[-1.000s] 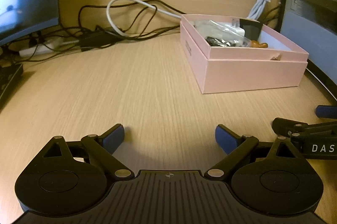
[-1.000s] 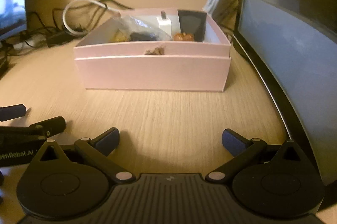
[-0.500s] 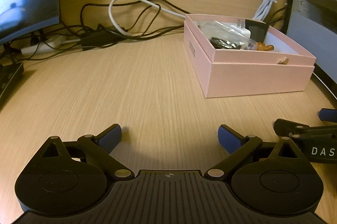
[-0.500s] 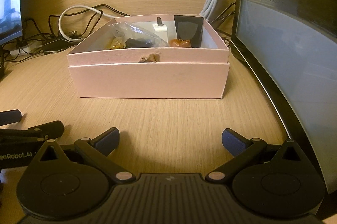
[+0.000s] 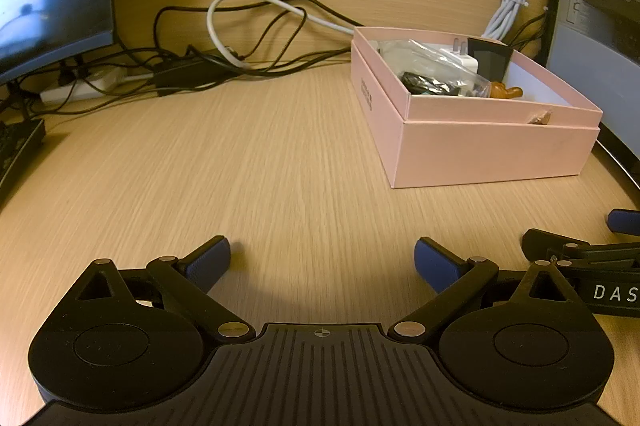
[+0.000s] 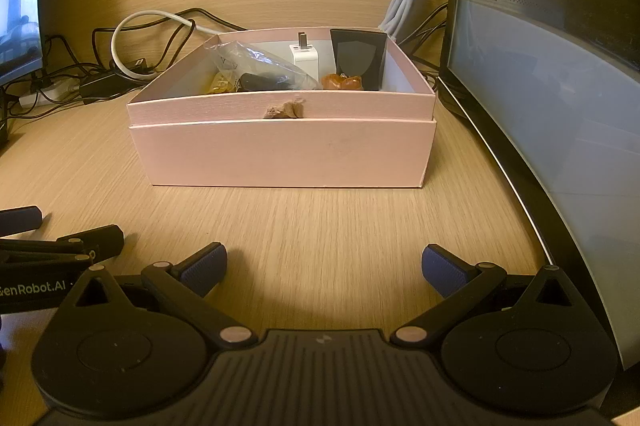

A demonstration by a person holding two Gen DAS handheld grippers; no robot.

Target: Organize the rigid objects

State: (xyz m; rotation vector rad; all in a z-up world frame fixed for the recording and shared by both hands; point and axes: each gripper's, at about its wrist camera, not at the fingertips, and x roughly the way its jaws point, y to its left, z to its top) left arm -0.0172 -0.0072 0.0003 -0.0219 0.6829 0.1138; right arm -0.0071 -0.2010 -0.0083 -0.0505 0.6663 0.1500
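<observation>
Facing pink box (image 6: pixel 282 153), grippers spread.

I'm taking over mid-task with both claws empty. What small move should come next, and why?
Probably ease the right claw forward and up toward the pink box. It faces the box head-on, while the left claw sits off to the side. Both are open and empty over bare desk. The white charger and black case stand upright inside, reachable from above.
</observation>
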